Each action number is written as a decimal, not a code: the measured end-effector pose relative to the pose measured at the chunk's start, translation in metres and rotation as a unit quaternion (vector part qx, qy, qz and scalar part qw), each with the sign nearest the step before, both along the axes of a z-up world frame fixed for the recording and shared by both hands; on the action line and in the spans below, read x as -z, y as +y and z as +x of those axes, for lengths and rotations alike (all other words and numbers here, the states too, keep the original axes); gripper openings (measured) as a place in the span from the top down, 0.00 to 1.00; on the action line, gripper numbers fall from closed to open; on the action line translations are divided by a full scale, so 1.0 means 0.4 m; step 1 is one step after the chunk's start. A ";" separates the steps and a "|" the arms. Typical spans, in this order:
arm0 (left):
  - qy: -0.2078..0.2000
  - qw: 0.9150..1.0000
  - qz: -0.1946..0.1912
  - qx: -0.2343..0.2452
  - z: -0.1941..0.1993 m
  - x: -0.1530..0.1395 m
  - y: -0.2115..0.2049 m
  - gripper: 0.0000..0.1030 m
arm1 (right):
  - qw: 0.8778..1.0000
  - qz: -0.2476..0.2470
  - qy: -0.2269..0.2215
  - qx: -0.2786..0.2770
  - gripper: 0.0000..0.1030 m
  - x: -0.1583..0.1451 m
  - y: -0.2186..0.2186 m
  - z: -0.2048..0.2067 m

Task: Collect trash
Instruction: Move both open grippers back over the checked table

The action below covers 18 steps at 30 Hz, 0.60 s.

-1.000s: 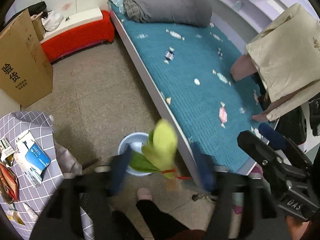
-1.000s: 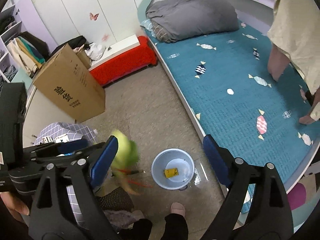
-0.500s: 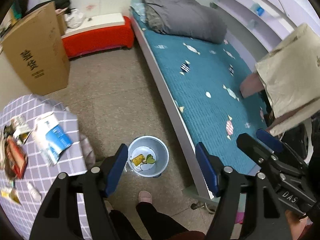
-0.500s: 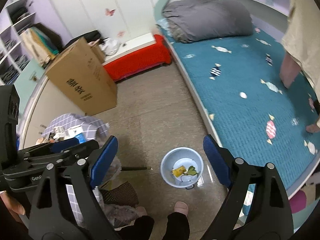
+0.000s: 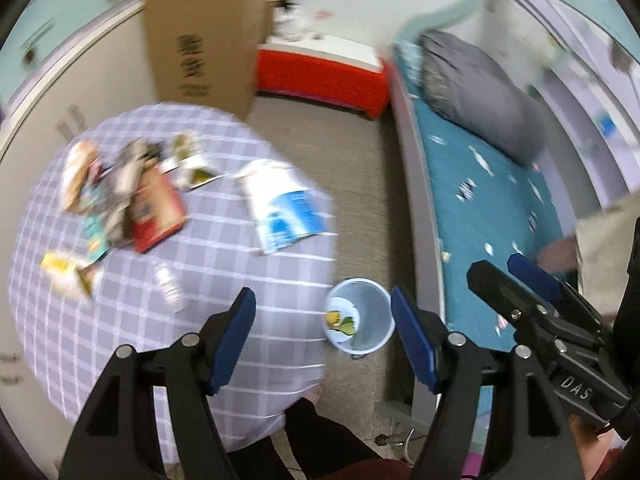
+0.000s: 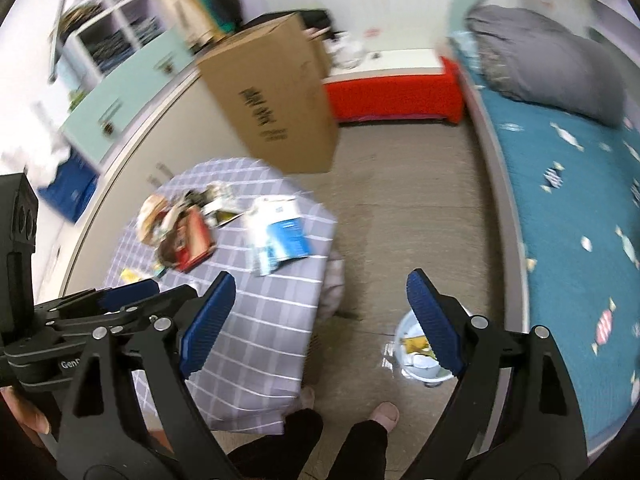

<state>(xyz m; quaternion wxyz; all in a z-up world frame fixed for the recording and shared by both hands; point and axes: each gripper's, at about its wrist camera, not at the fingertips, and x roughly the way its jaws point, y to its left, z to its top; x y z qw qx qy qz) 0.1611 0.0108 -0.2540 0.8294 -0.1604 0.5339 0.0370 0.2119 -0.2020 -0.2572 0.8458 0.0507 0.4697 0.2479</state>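
Note:
A pale blue bin stands on the floor between the table and the bed, with a yellow wrapper and a green wrapper inside; it also shows in the right wrist view. A round table with a grey checked cloth carries several pieces of trash: a blue-and-white pack, a red packet, a yellow wrapper. My left gripper is open and empty, above the table edge and bin. My right gripper is open and empty, above the floor by the table.
A large cardboard box stands behind the table. A bed with a teal cover runs along the right, with a grey duvet. A red bench stands at the far wall. The person's feet are by the bin.
The green wrapper left my left gripper and now lies in the bin. Both grippers have swung left, bringing the table and its trash into view.

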 end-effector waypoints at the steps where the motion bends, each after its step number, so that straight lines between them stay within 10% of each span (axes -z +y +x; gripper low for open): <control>1: 0.005 1.000 0.000 -0.014 -0.012 0.007 0.034 0.33 | 1.000 -0.002 0.001 -0.012 0.17 0.005 0.036 0.003; 18: 0.103 0.991 -0.044 -0.079 0.002 0.269 0.315 0.33 | 0.996 -0.060 0.050 -0.042 0.17 0.158 0.286 0.062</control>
